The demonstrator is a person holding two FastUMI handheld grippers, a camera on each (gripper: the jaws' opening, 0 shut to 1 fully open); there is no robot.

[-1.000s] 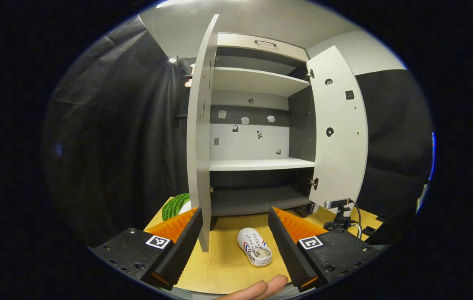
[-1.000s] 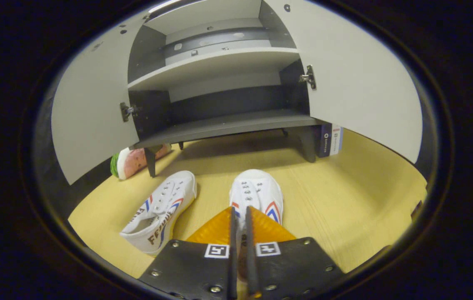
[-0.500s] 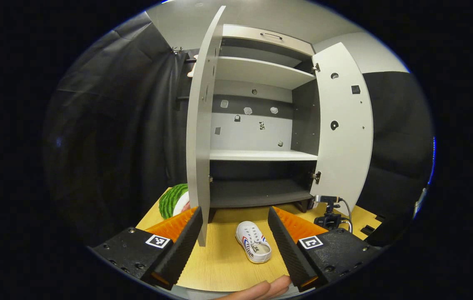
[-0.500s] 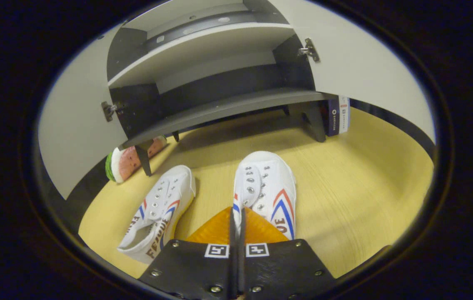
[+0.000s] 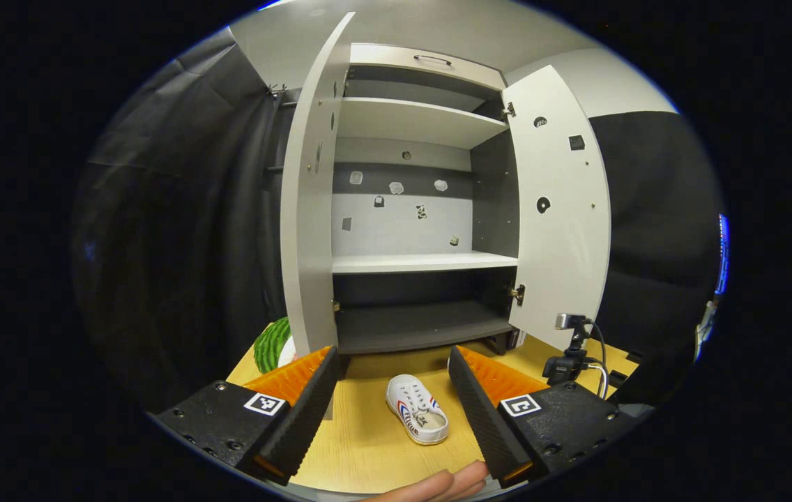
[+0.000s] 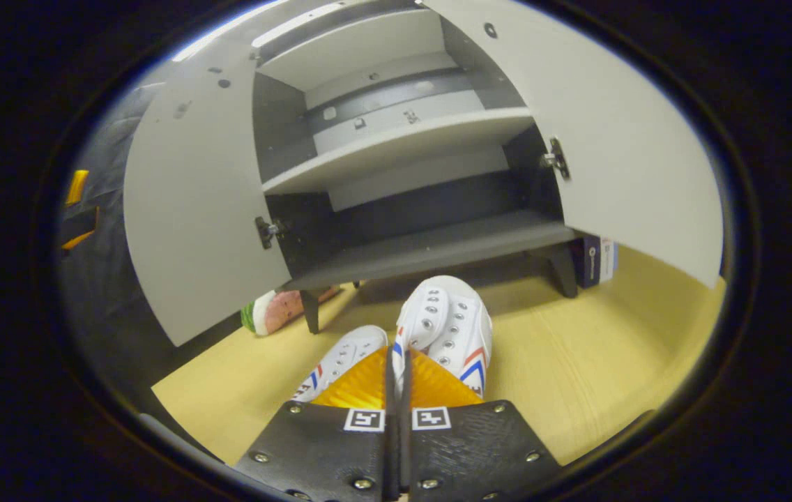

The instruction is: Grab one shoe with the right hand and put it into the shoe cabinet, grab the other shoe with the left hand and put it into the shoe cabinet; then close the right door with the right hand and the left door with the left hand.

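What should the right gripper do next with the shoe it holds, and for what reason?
Probably carry it forward onto the dark bottom shelf. The right gripper is shut on one shoe, its toe points at the open cabinet, both doors stand wide, and that shelf lies just ahead. The other shoe waits on the floor.

Black cloth (image 5: 180, 230) hangs as the wall on my left and again on my right, creased and dark. Above it runs a pale grey wall (image 5: 612, 87) and a pale ceiling with a bright strip of light at its top edge. Under me lies a light wooden floor (image 6: 605, 341), its grain running away from me. A small camera on a stand (image 5: 570, 348) sits on that floor, cables trailing, near the right side.
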